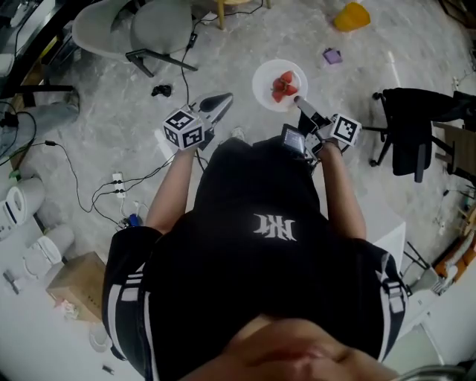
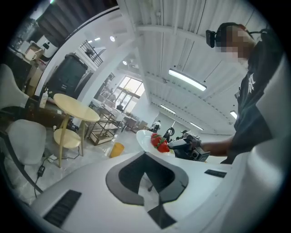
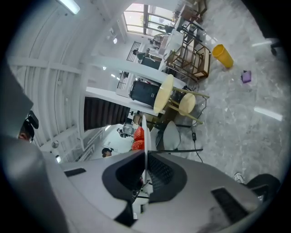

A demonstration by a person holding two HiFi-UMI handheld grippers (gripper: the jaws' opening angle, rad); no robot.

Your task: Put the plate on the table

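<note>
A white plate with red strawberries hangs in the air above the grey floor, in front of me. My right gripper is shut on its near rim. In the right gripper view the plate stands edge-on between the jaws of the right gripper, with the strawberries on its left side. My left gripper is held to the left of the plate, its jaws shut with nothing in them. The left gripper view shows the plate and the round yellow table far behind it.
A yellow bucket and a small purple thing lie on the floor beyond the plate. A black chair stands at the right and a grey chair at the upper left. Cables and a cardboard box lie at the left.
</note>
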